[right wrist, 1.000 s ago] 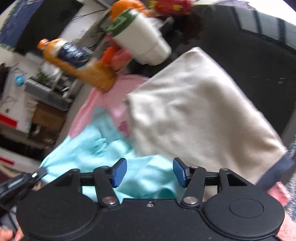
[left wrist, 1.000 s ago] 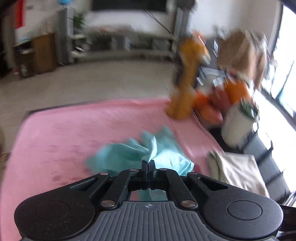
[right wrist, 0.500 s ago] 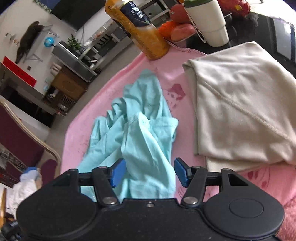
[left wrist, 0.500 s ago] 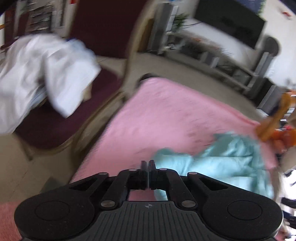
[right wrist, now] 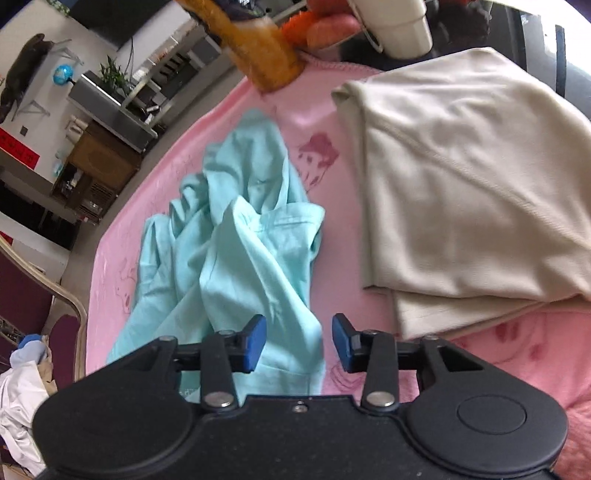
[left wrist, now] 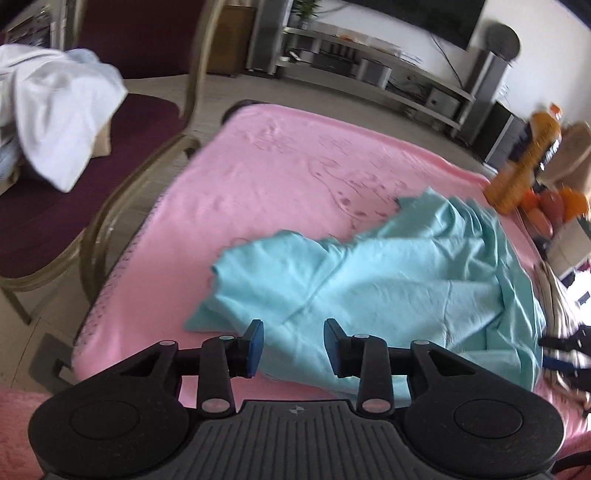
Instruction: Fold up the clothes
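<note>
Two grippers are in my views, and both stand with their blue pads apart, gripping nothing. Going from the left of the left wrist view: a dark red chair (left wrist: pixel 55 192) with a pale frame stands beside the table, and white laundry (left wrist: pixel 55 122) is heaped on its seat. Next comes the pink blanket (left wrist: pixel 258 177) that covers the table, bare on its near left part. My left gripper (left wrist: pixel 293 347) hovers over the near edge of the crumpled teal garment (left wrist: pixel 388 280), and I cannot tell whether the pads touch the cloth. The garment lies on the blanket, spread out toward the right side. Past its far right corner stands an orange bottle (left wrist: pixel 532 155), blurred, with some orange and red fruit (left wrist: pixel 554 206) next to it.

In the right wrist view the chair and white heap show at the far left edge. The teal garment (right wrist: pixel 236 258) lies bunched in ridges left of centre, running away from me toward the bottle (right wrist: pixel 258 48). My right gripper (right wrist: pixel 299 343) hangs over the garment's near end, its left pad above the cloth and its right pad above bare blanket (right wrist: pixel 340 229). To the right lies a folded beige garment (right wrist: pixel 461 177), apart from the teal one with a strip of pink between them. A white cup (right wrist: pixel 395 22) stands beyond it.
</note>
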Demonstrator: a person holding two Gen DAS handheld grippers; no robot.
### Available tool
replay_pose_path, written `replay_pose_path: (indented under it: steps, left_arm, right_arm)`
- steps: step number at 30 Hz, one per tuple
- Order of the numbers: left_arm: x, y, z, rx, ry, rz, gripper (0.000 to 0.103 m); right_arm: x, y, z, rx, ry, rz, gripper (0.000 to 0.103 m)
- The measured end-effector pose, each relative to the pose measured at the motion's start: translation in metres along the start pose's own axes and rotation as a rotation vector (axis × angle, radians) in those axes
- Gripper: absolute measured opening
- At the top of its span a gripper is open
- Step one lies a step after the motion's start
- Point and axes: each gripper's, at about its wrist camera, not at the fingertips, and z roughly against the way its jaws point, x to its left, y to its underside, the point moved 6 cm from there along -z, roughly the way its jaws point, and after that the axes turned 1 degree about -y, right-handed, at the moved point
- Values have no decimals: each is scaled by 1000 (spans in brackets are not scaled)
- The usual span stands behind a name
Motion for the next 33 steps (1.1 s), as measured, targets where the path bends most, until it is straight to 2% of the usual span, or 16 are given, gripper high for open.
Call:
replay_pose_path:
  steps: [3,11,16,19,21,25,33]
  left_arm:
    - [-2,3,-4,8,-14,-12,35]
    - [-7,10,-3,16,-14,-37,36]
    - [-9,11,-7,20,-3,-46,37]
    - [-9,12,-9,22,1,-46,37]
    - [-9,10,-8,16,6,-38,37]
    - [-5,8,-1,-4,41,-5,39]
    - [0,9,2,15,95,63,40]
  right_arm:
    - [12,-5,1,-61,33,65,39]
    - [41,-34,-6,-101,-27,102,39]
    - [48,-37,-26,-79,-8,113,37]
    - [48,-34,-27,-103,29,147,1]
    - [44,-34,-14,-142,14,122,1]
    - [18,-45,33,-272,-50,-10,1]
    - [-88,-60,91,-379,-15,-295,1]
